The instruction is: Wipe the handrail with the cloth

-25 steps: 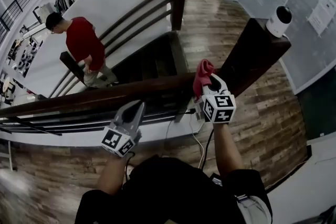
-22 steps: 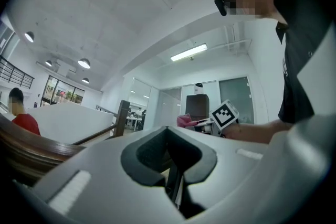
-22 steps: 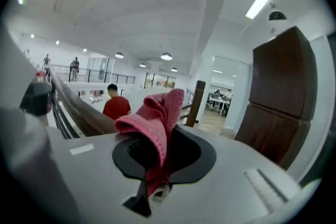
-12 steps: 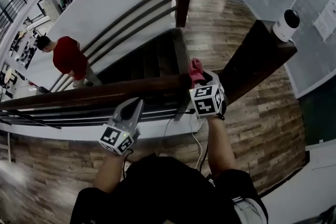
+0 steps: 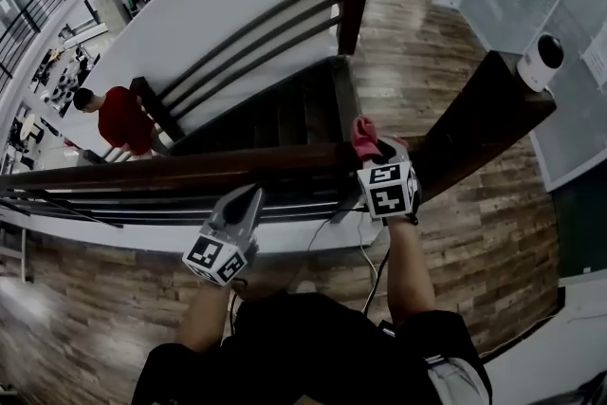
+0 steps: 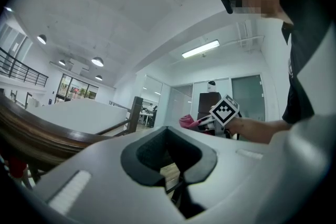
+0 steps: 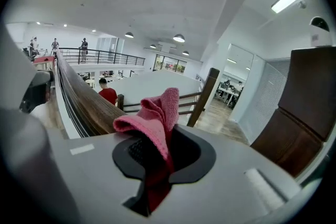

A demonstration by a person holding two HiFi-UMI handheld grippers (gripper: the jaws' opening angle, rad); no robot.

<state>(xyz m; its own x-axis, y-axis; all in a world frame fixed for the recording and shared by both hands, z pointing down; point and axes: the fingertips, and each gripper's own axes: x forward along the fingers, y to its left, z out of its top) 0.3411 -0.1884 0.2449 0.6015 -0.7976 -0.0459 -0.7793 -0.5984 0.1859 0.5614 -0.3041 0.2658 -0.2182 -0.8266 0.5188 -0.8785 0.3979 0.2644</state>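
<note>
A dark wooden handrail runs across the head view from the left edge to a thick dark post on the right. My right gripper is shut on a pink cloth, which rests on the rail's top near the post. In the right gripper view the cloth bunches up out of the shut jaws, with the handrail stretching away on the left. My left gripper hangs just below the rail, left of the right one, shut and empty.
A white round device sits on top of the post. Beyond the rail a staircase drops away, and a person in a red top stands on it at the left. A cable hangs below the rail. Wooden floor lies around.
The right gripper with the cloth has slid a little left along the rail. The person in red has moved further down the stairs. The left gripper has hardly moved.
</note>
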